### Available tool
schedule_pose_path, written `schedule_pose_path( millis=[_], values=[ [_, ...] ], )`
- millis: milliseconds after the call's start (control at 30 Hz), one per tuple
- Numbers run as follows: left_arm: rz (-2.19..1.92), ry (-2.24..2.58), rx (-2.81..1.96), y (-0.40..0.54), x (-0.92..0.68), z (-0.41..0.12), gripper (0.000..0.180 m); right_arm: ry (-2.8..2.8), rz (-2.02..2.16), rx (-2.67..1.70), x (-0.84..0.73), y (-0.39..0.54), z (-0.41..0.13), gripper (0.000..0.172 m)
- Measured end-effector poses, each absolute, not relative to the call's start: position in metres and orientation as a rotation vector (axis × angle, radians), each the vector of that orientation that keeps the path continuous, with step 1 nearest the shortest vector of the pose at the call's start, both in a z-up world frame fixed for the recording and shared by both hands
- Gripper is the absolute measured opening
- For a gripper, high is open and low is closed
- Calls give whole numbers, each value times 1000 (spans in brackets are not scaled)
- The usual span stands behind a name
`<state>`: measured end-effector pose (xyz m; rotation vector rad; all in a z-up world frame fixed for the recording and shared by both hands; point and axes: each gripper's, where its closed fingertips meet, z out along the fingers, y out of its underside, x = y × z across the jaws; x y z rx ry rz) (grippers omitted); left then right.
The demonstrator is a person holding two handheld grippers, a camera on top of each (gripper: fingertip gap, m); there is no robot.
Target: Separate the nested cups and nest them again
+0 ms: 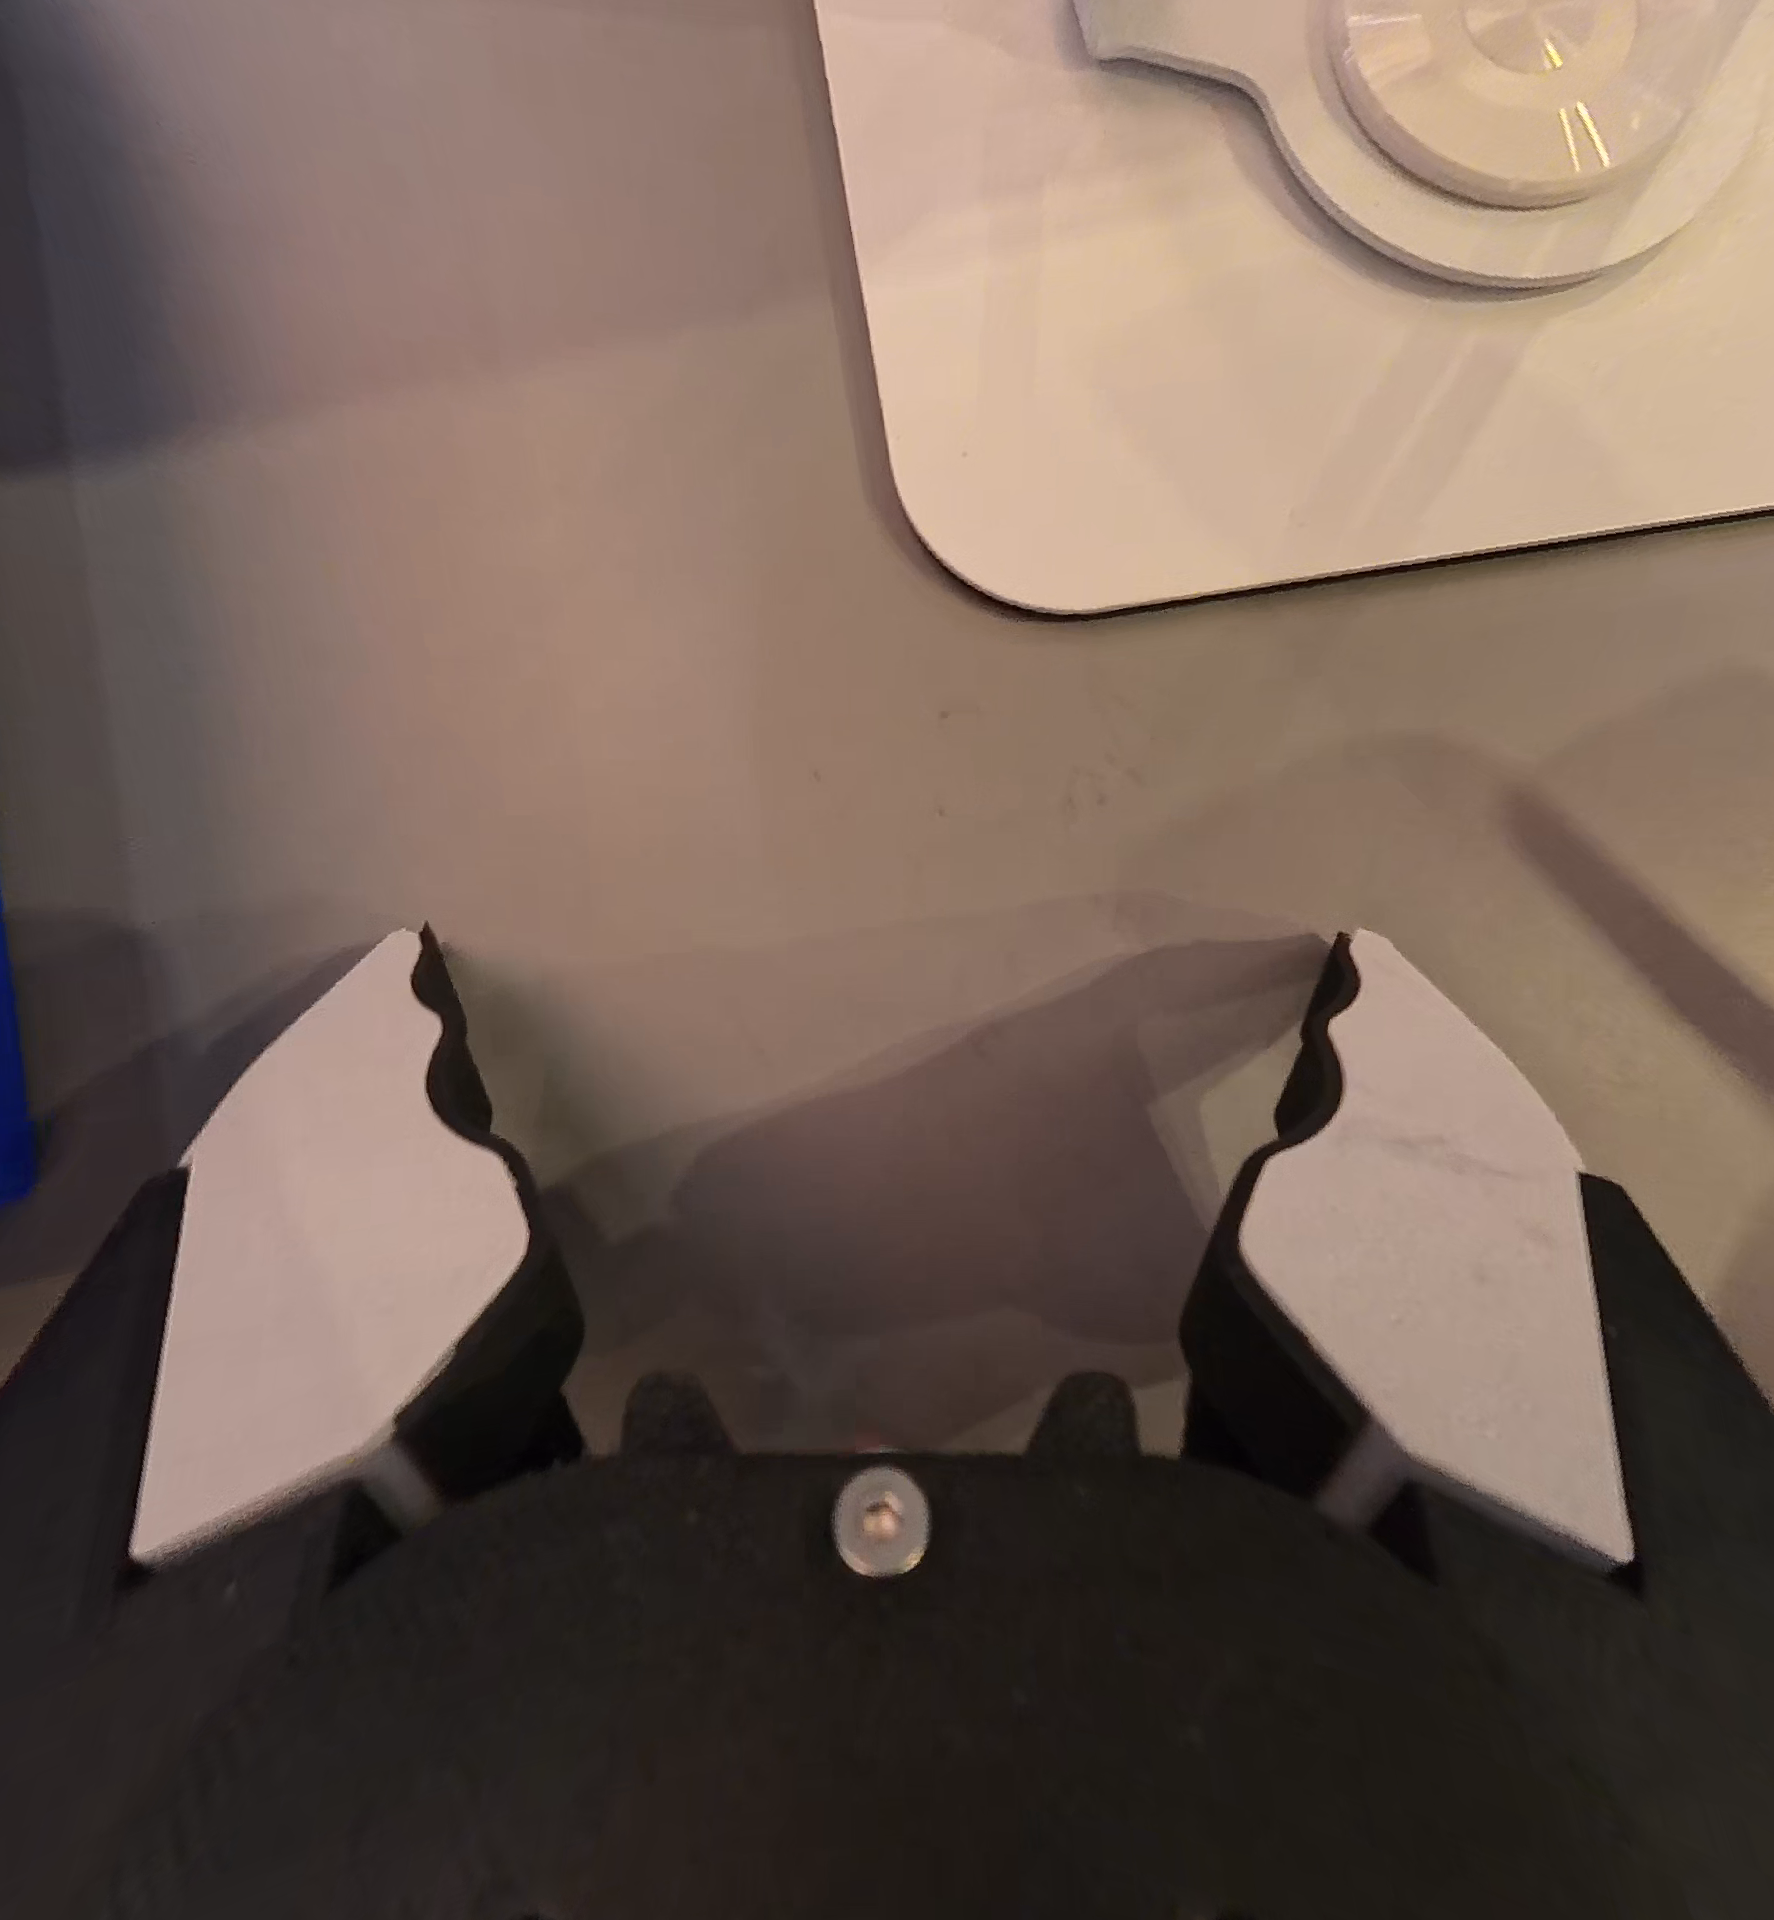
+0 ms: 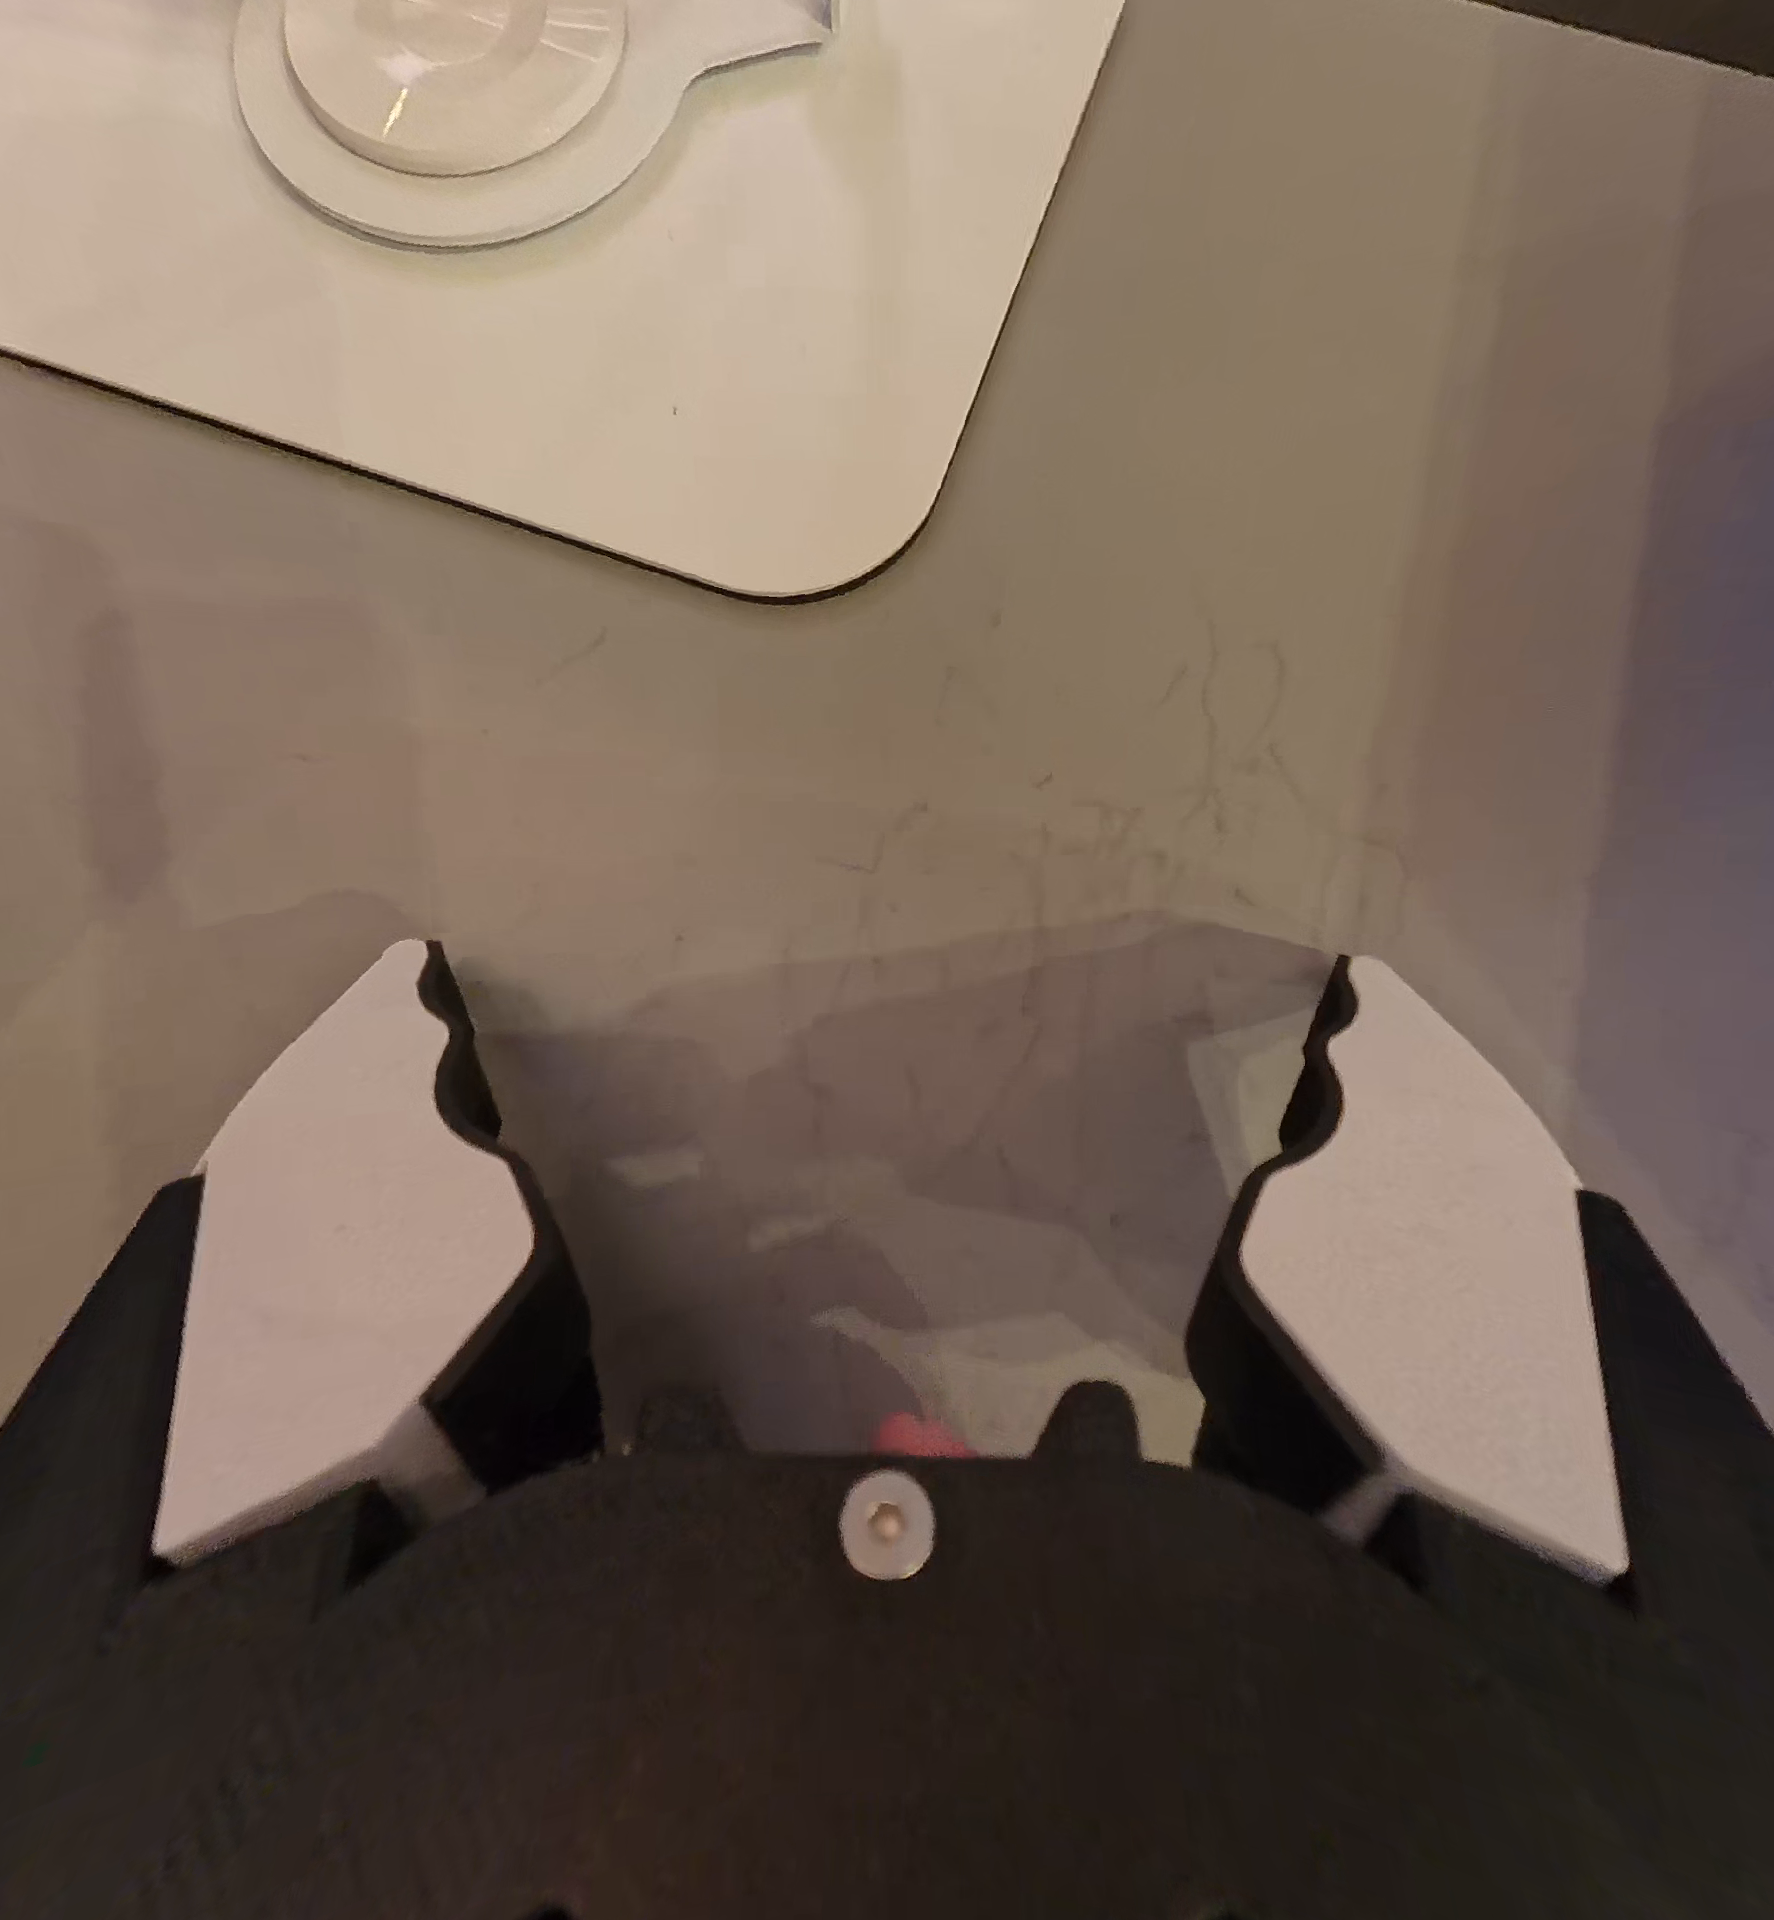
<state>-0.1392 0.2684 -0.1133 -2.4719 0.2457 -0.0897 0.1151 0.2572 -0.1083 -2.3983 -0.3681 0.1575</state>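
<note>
Since neither tool had reached the cups, the sound approach, in my judgement, was to bring both toward the white mat [image 1: 1226, 436] and settle one on each cup before pulling. The left tool [image 1: 881, 940] and right tool [image 2: 883, 956] stood wide apart, holding nothing, over the grey worktop [image 2: 654, 748]. The clear nested cups [image 1: 1475, 73] sat upright on that mat, well ahead, seen from above.
</note>
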Motion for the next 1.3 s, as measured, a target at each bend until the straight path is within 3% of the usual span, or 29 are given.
schedule_pose_path(
  millis=[1300],
  values=[
    [-123, 352, -2493, 284, -136, -114, 147, -555, 214, -2400, 114, 269, -109, 145]
  ],
)
